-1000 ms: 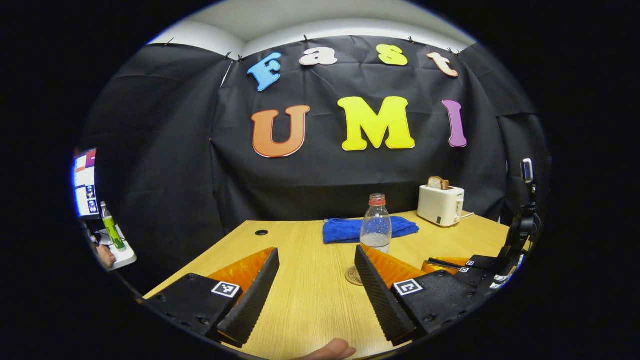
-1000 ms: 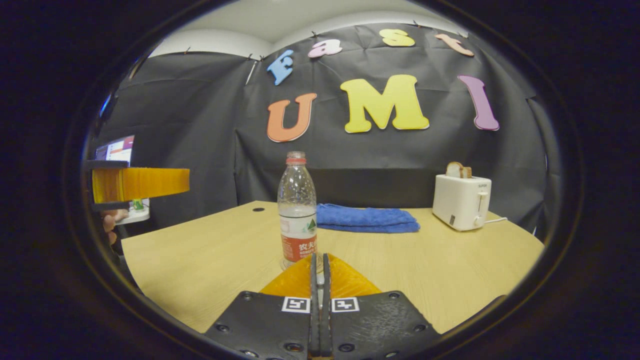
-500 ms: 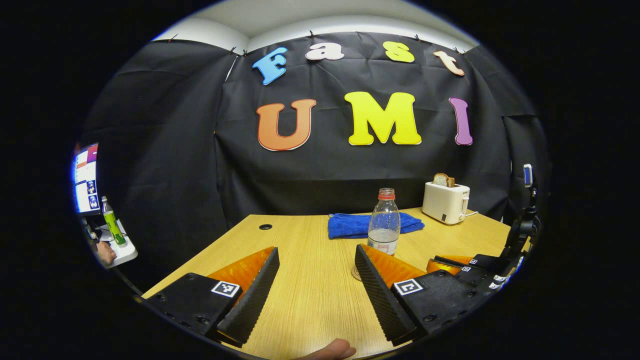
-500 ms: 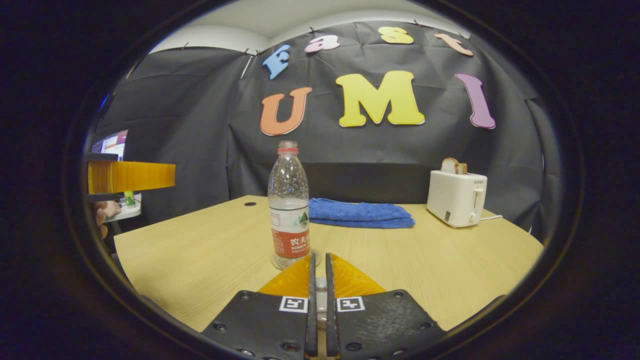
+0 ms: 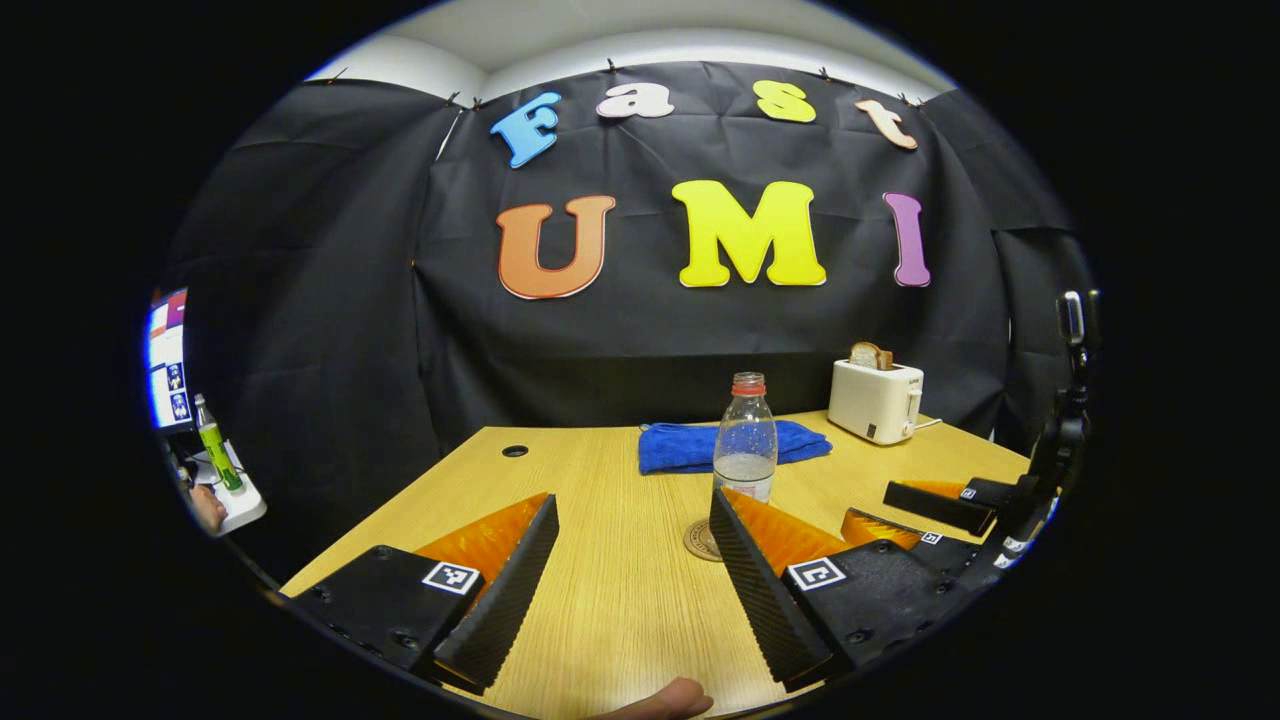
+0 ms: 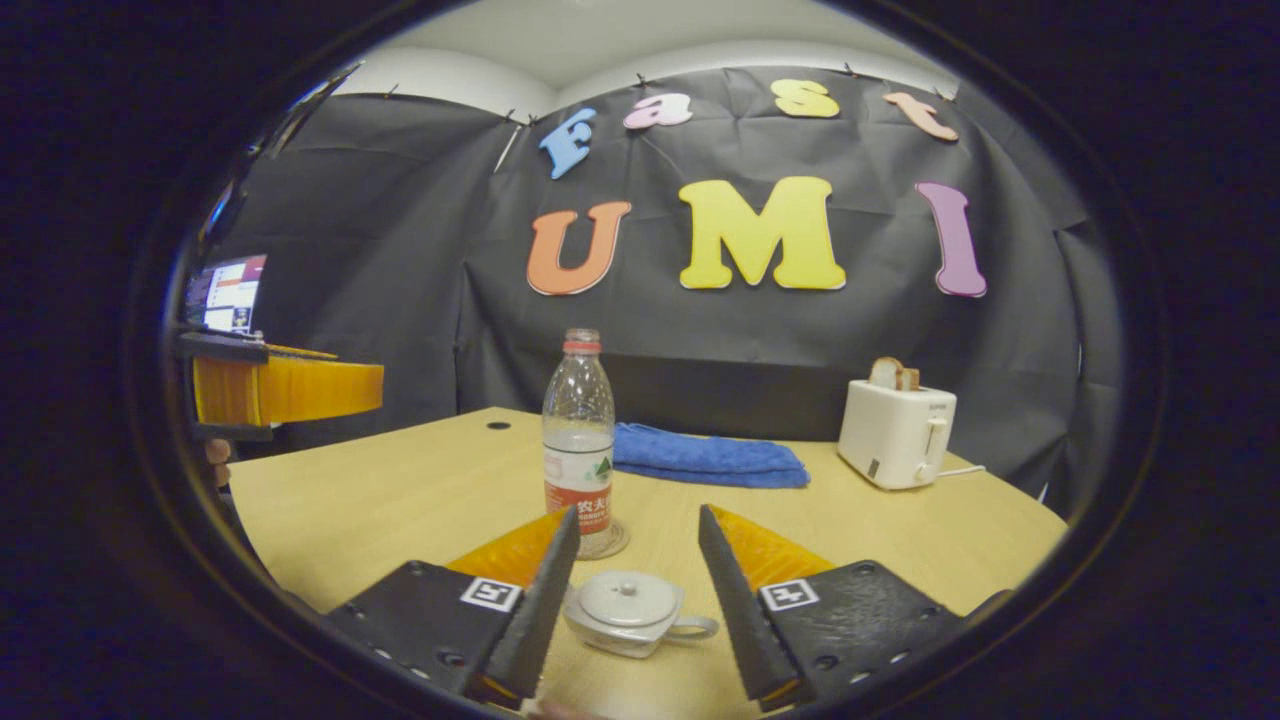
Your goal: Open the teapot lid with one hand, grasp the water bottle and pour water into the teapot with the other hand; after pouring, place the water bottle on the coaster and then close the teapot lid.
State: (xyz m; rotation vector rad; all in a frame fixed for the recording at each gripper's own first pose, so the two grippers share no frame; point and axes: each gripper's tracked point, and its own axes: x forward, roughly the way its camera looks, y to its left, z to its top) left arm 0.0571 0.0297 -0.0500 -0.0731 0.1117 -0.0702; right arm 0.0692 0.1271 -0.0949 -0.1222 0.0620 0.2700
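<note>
Silvery teapot (image 6: 625, 612): lower centre of the right gripper view, lid on, between the spread fingers of the right gripper (image 6: 632, 590), untouched.
Clear plastic water bottle (image 6: 579, 440): upright on round coaster (image 5: 701, 540), centre frame.
Left gripper (image 5: 630, 580): fingers released, ribbed inner faces.

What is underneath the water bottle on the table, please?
The water bottle stands upright on a round coaster, whose edge shows beside the bottle's base in the left gripper view. The coaster's middle is covered by the bottle.
</note>
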